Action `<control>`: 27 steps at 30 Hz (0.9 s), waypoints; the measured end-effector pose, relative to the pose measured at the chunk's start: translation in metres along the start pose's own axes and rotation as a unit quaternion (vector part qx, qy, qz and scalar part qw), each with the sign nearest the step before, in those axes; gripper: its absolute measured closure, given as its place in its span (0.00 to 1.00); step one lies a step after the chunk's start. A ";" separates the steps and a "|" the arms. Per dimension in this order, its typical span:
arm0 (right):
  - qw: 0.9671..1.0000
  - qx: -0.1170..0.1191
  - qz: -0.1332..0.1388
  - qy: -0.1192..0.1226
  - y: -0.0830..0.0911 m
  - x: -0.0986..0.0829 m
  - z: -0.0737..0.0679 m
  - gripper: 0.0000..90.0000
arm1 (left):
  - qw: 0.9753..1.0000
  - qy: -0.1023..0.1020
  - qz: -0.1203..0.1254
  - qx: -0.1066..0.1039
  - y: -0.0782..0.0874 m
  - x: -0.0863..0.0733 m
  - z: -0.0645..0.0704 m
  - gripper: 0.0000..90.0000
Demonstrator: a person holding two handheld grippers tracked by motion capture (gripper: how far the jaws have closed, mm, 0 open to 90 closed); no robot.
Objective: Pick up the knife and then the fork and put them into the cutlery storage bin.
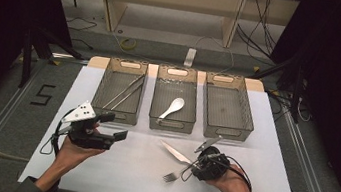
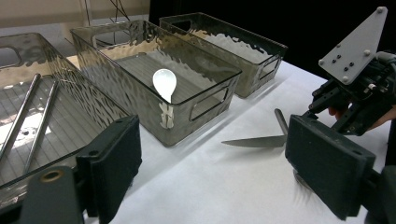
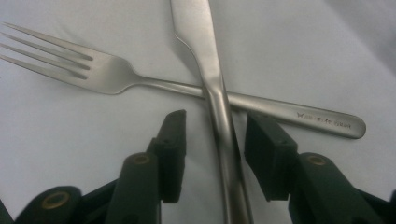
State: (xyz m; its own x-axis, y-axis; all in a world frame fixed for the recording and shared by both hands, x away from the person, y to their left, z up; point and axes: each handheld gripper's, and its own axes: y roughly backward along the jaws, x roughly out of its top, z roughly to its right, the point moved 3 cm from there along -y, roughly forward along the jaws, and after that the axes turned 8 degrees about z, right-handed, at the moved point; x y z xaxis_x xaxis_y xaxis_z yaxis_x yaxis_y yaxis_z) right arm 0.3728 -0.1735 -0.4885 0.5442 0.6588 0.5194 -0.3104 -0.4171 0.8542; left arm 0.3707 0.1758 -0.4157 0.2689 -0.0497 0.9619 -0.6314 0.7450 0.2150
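Steel table knife (image 3: pixel 217 93), handle crossed over the silver fork (image 3: pixel 140 79) on the white table (image 1: pixel 137 172), sits between my right gripper (image 3: pixel 212 140) fingers, spread, unclamped; I'd close squarely on the handle toward six o'clock, then lift clear of the fork.

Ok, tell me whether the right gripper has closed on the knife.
Not closed. The right gripper is open: its jaws stand either side of the knife handle with gaps showing, and the knife lies across the fork.

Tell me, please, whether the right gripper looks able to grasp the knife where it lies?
Probably yes: the right gripper has its jaws open astride the knife handle, which lies across the fork.
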 end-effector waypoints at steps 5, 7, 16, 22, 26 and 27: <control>1.000 0.001 -0.009 -0.001 -0.002 0.001 0.001 0.74 | 1.000 -0.002 -0.001 0.000 0.000 0.000 0.000 0.20; 1.000 -0.003 -0.013 0.001 -0.002 0.002 0.001 0.77 | 1.000 -0.001 0.001 0.000 0.000 0.000 0.000 0.20; 0.999 -0.014 -0.030 0.014 -0.004 0.006 -0.001 0.86 | 1.000 -0.003 -0.003 -0.001 -0.001 -0.001 0.001 0.20; 0.999 -0.009 -0.032 0.009 -0.004 0.007 -0.001 0.89 | 1.000 -0.005 -0.004 0.000 -0.001 -0.001 0.000 0.20; 1.000 -0.001 -0.029 0.005 -0.002 0.006 0.001 0.89 | 1.000 -0.006 -0.003 0.001 0.000 -0.001 0.000 0.20; 1.000 0.000 -0.026 0.006 -0.001 0.005 0.002 0.89 | 1.000 -0.005 -0.002 0.001 0.000 -0.001 0.000 0.20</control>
State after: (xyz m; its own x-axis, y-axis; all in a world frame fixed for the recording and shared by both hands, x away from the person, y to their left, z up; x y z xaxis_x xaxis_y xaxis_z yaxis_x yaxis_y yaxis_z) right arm 0.3775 -0.1709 -0.4867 0.5505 0.6869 0.4745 -0.2826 -0.3815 0.8801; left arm 0.3708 0.1760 -0.4164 0.2633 -0.0589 0.9629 -0.6321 0.7435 0.2184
